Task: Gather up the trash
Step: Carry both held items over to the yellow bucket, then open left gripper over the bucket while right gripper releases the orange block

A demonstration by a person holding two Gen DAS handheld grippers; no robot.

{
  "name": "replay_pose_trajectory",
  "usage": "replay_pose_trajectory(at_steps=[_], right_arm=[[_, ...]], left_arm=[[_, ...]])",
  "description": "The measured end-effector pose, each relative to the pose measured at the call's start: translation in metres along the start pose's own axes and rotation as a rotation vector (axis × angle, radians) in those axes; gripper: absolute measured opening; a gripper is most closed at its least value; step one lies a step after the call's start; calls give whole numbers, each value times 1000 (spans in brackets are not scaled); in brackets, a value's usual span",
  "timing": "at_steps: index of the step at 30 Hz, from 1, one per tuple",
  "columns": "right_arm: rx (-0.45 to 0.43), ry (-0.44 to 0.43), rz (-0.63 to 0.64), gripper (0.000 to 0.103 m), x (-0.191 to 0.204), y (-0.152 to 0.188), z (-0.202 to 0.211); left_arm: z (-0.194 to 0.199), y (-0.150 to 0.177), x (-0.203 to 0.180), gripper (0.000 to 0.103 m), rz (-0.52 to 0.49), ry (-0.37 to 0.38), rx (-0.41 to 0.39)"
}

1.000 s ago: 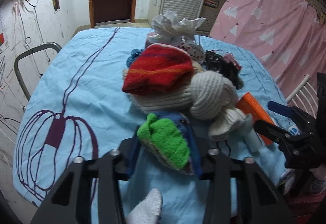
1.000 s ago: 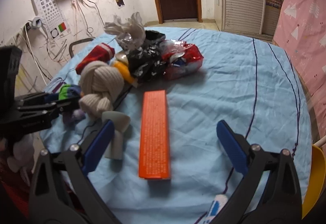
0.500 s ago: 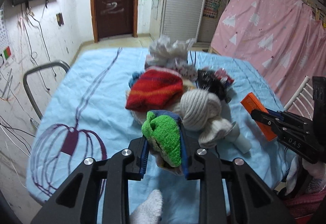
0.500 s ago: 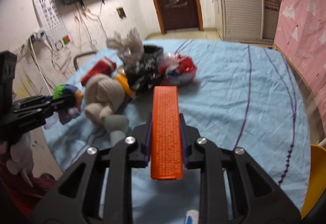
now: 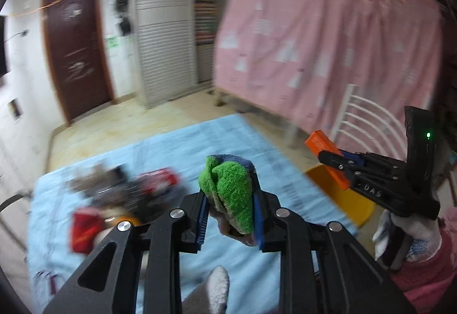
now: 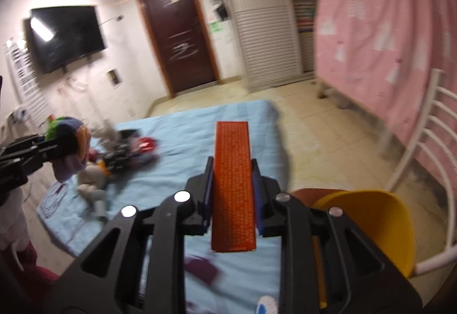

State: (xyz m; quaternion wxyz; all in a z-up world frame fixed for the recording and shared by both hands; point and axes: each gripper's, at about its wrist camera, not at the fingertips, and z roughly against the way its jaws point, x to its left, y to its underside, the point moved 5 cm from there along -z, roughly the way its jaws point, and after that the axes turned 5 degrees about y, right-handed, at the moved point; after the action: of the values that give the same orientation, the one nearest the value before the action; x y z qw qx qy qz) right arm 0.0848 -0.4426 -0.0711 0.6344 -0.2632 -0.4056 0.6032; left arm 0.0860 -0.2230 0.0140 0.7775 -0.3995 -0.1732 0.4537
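Observation:
My left gripper is shut on a green and blue fuzzy sock, held up above the blue tablecloth. My right gripper is shut on a long orange box that sticks out forward past the fingers. In the left wrist view the right gripper shows at the right with the orange box in it. The right wrist view has the left gripper at its left edge, carrying the sock. A yellow bin stands low at the right, beside the table.
A blurred heap of clothes and wrappers lies on the table's left part. A white metal chair stands behind the yellow bin. A pink curtain hangs at the right. A gloved hand holds the right gripper.
Both grippers closed, the left on the sock, the right on the orange box. Both then lifted off the table and swung right, toward the yellow bin and chair.

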Motion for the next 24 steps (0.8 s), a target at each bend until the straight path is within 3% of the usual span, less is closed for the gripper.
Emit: replay_pose_trajectory(at_steps=[6, 14, 16, 18, 19, 20, 24], right_arm=[[-23, 127, -91, 22, -75, 9, 23], [-58, 202, -195, 22, -137, 17, 39], [-67, 216, -223, 22, -151, 20, 41], [-65, 221, -245, 22, -160, 23, 41], [-62, 221, -252, 22, -162, 24, 40], [-58, 220, -257, 22, -164, 25, 38], [-30, 222, -258, 22, -165, 32, 27]], left_arm=[[-52, -17, -80, 17, -38, 202, 34], [-120, -14, -160, 18, -72, 336, 138], [-131, -15, -174, 27, -79, 347, 153], [-141, -14, -183, 61, -67, 358, 174], [-145, -14, -185, 68, -58, 352, 175], [-148, -15, -186, 73, -54, 342, 172], [-150, -16, -184, 74, -37, 322, 177]])
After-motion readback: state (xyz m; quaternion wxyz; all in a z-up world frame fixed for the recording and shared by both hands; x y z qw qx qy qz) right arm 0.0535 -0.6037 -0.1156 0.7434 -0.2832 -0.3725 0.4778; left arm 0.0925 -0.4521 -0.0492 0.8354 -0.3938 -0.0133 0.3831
